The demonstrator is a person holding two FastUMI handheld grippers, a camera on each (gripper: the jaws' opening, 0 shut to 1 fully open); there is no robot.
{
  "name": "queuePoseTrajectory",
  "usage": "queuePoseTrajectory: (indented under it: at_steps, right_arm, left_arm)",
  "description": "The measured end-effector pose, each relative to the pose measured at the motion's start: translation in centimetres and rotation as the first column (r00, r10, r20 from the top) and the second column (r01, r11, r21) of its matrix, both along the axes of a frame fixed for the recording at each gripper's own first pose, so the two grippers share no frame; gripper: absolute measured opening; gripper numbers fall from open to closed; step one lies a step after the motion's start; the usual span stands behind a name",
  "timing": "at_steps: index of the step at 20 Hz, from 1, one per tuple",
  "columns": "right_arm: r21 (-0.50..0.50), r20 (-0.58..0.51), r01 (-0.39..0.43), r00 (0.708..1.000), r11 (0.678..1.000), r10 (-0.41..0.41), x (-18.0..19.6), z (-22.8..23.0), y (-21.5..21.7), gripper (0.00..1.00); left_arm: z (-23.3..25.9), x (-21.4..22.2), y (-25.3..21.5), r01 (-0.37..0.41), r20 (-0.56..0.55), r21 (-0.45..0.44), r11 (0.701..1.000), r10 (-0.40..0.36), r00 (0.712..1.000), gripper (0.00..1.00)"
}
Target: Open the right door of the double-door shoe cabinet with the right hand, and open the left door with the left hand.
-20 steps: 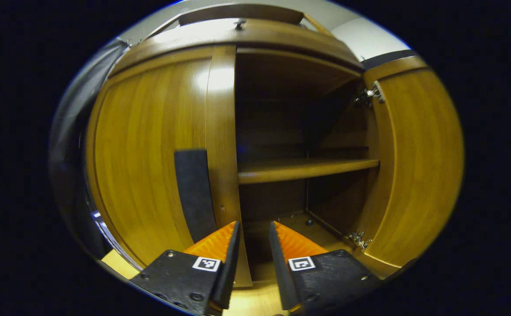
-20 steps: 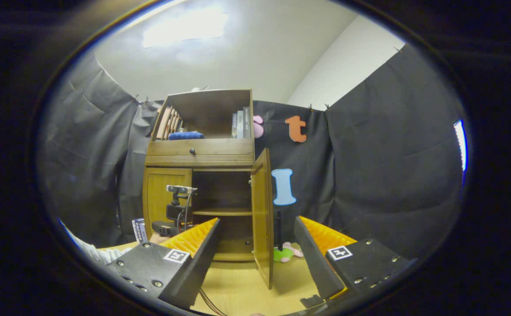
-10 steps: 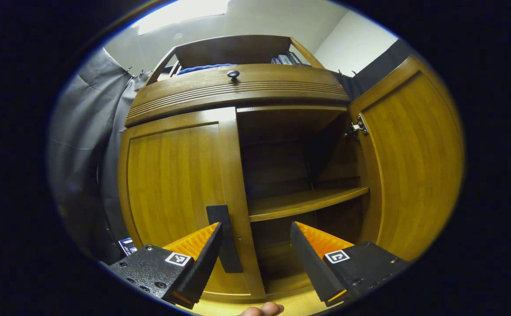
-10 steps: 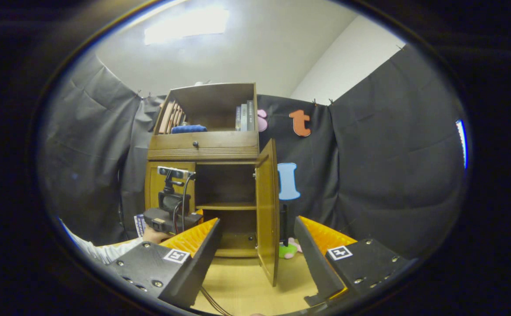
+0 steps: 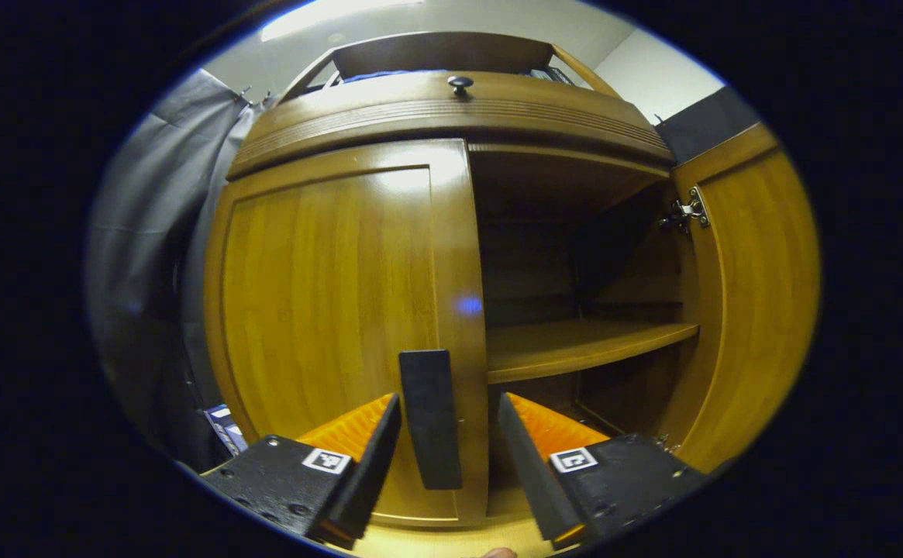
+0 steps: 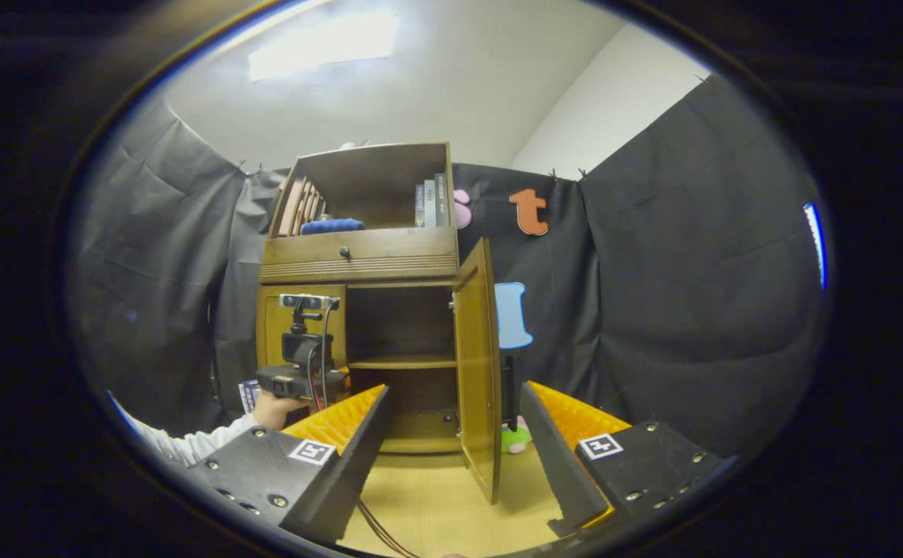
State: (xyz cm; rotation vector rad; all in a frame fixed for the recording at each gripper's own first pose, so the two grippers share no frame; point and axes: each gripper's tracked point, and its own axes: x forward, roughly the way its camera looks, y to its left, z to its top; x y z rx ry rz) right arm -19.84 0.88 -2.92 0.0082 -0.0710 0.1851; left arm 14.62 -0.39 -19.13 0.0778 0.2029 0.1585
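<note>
Shoe cabinet (image 6: pixel 358 267) is standing upright against the booth wall, its right door (image 6: pixel 478 364) swinging outward, its left door (image 5: pixel 327 325) lying flush. Left gripper (image 5: pixel 445 457) is spreading its fingers either side of the vertical handle (image 5: pixel 429 418), not touching. Right gripper (image 6: pixel 453 457) is hanging wide, holding nothing.
</note>
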Motion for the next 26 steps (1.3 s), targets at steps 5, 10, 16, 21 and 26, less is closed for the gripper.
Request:
queuePoseTrajectory:
  at_steps: [5,10,16,21,26]
  right_arm:
    - [0.017,0.014,-0.003,1.0,1.0,0.003,-0.7,0.3,-0.3,0.98]
    - [0.014,0.01,0.002,1.0,1.0,-0.002,-0.9,0.0,-0.7,0.98]
    - [0.004,-0.005,0.005,1.0,1.0,-0.005,-0.5,-0.6,-0.1,0.98]
    - [-0.014,-0.019,-0.001,1.0,1.0,0.0,0.1,-1.1,1.1,0.94]
    - [-0.014,-0.021,0.003,1.0,1.0,-0.004,0.3,-1.0,1.5,0.98]
  left_arm:
    - [-1.2,1.2,1.0,-0.008,-0.033,-0.027,1.0,0.007,0.999,0.46]
    - [-1.4,0.3,1.1,0.02,-0.06,-0.021,1.0,-0.021,0.998,0.31]
    - [-0.5,-2.6,0.8,0.056,-0.071,-0.013,0.998,-0.057,0.996,0.31]
    - [0.1,-5.2,1.0,0.094,-0.082,-0.013,0.995,-0.095,0.992,0.31]
    - [1.1,-6.8,1.1,0.119,-0.092,-0.006,0.993,-0.119,0.989,0.31]
